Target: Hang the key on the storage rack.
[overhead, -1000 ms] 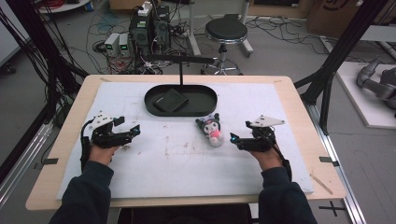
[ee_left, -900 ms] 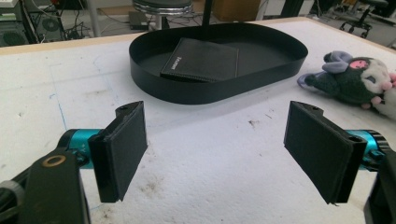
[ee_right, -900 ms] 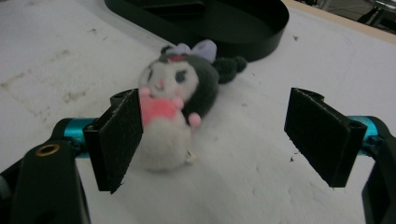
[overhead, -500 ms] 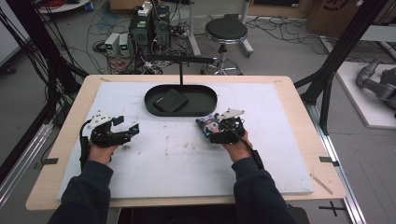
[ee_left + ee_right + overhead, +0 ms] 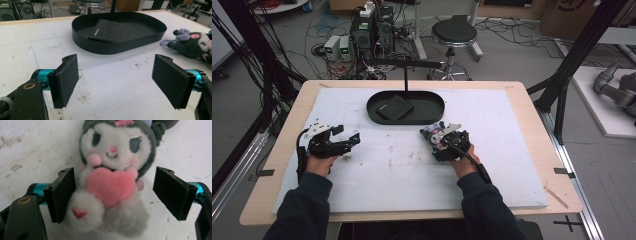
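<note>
Right gripper [image 5: 113,195] now astride grey-hooded plush [image 5: 115,170]

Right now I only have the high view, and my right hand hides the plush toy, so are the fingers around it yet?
Observer: Yes, the right gripper straddles the plush toy, jaws open, one finger at each side of its body.
Operator: Is either finger touching it?
Observer: The left-hand finger in the right gripper view sits against the fur; the other finger stands apart from it.
Operator: Which way is the toy facing?
Observer: Its face and pink heart point up at that camera.
Operator: And the left gripper?
Observer: The left gripper is open over the bare white mat.
</note>
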`<state>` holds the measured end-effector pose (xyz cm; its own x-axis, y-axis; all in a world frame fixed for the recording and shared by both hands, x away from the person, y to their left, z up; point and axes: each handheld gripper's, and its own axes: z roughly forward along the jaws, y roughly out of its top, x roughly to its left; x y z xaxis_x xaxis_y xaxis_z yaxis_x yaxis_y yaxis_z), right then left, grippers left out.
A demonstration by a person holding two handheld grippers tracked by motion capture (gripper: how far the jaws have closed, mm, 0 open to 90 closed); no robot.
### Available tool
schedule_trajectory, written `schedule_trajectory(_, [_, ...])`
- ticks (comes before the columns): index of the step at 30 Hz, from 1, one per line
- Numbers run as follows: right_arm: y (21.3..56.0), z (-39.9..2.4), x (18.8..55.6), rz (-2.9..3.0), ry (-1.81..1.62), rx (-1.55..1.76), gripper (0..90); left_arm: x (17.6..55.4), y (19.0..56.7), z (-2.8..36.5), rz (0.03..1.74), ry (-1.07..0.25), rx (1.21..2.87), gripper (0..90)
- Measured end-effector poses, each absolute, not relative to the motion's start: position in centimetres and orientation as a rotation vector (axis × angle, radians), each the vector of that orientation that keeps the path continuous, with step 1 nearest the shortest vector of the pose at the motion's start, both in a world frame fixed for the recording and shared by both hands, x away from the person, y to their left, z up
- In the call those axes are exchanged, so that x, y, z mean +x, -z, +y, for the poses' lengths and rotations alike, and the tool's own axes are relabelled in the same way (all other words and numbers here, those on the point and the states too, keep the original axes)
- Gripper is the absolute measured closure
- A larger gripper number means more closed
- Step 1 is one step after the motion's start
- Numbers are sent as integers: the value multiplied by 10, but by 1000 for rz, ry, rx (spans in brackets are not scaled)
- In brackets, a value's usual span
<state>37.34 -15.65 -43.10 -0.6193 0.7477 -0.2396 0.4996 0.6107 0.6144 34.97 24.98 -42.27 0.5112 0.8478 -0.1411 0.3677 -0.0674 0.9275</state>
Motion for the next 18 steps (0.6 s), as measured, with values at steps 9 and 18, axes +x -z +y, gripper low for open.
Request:
schedule_trajectory(9, [422, -168, 371, 2350, -811, 998, 441, 350, 423, 250, 1054, -548, 1657, 216])
schedule_trajectory(18, [382, -185, 381, 2283, -962, 993, 441, 350, 423, 251, 1054, -551, 1654, 217])
